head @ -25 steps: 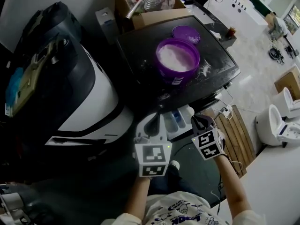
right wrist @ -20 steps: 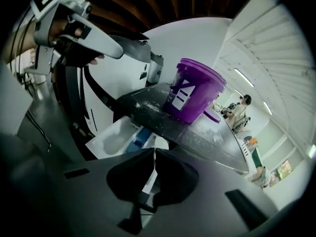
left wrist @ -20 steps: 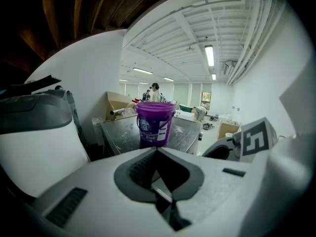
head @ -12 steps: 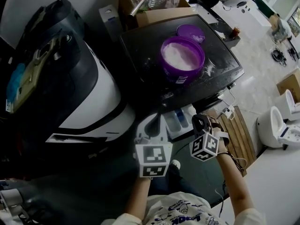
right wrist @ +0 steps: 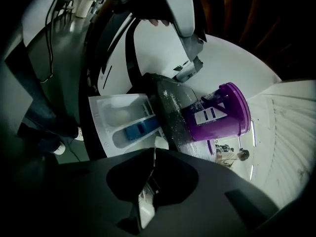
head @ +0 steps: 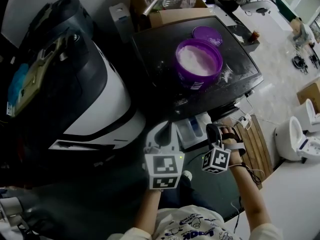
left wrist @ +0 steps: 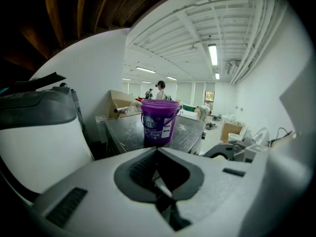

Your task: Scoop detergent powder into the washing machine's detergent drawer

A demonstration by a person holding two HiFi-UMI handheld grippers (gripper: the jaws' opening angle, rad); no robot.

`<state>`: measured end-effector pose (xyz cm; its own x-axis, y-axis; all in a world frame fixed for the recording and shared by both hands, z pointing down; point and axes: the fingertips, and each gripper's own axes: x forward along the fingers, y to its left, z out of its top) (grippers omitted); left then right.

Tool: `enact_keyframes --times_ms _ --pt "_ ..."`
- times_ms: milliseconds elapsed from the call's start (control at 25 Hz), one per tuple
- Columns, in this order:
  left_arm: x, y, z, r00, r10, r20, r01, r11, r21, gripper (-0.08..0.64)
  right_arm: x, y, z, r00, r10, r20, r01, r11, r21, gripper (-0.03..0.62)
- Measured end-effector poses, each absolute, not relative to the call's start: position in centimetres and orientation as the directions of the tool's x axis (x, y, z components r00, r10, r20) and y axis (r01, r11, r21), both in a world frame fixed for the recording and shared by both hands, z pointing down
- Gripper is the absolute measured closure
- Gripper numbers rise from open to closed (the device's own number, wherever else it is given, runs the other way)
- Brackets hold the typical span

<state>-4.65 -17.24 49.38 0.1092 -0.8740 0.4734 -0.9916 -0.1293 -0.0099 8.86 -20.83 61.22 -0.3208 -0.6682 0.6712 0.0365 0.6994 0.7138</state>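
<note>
I see one purple bucket [head: 198, 70] standing on the dark top of the washing machine [head: 155, 54]. It is open and full of white powder [head: 197, 58]. Its one purple lid [head: 207, 35] lies flat just behind it. Some powder is spilled on the top beside the bucket. In my right claw view the bucket [right wrist: 219, 117] shows a white label with dark marks.

One white detergent drawer [head: 192, 128] sticks out of the front of the machine, below the bucket. It has a blue part [right wrist: 138, 130] in one slot and a plain white slot next to it.

My left claw [head: 162, 132] is held low in front of the machine, just left of the drawer. Its own view shows the claw [left wrist: 157, 151] closed, tips together, with nothing in it. The bucket [left wrist: 159, 120] stands straight ahead of it, well apart.

My right claw [head: 214, 132] is just right of the drawer. In its own view the claw [right wrist: 150, 152] is closed too and holds nothing. The drawer [right wrist: 123, 122] lies right in front of its tips. I cannot tell if either claw touches the drawer.

So I count two claws, one bucket, one lid and one drawer.
</note>
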Motion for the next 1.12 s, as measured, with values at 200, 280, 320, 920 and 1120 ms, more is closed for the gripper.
enact_keyframes --times_ms 200,280,320,920,1120 --pt "-4.5 -17.3 49.4 0.104 -0.876 0.471 -0.992 -0.122 -0.007 0.557 9.0 -20.9 60.8 -0.333 -0.665 0.669 -0.005 0.71 0.704 0.572" --pt "-4.5 -17.2 49.3 0.104 -0.877 0.47 -0.993 -0.121 -0.007 0.558 9.1 -20.8 60.5 -0.343 -0.659 0.669 -0.038 0.721 0.692 0.572" --pt "-4.4 -17.2 49.2 0.103 -0.877 0.469 -0.993 -0.12 -0.007 0.558 9.2 -20.8 60.3 -0.348 -0.656 0.669 -0.057 0.728 0.683 0.572" --pt "-3.4 -17.4 45.6 0.078 -0.909 0.408 -0.995 -0.094 -0.019 0.558 10.2 -20.1 53.7 -0.479 -0.658 0.582 -0.584 0.733 0.348 0.572" --pt "-3.3 -17.4 43.6 0.065 -0.927 0.37 -0.996 -0.085 -0.039 0.558 10.5 -20.7 49.6 -0.511 -0.708 0.487 -0.725 0.66 0.198 0.572"
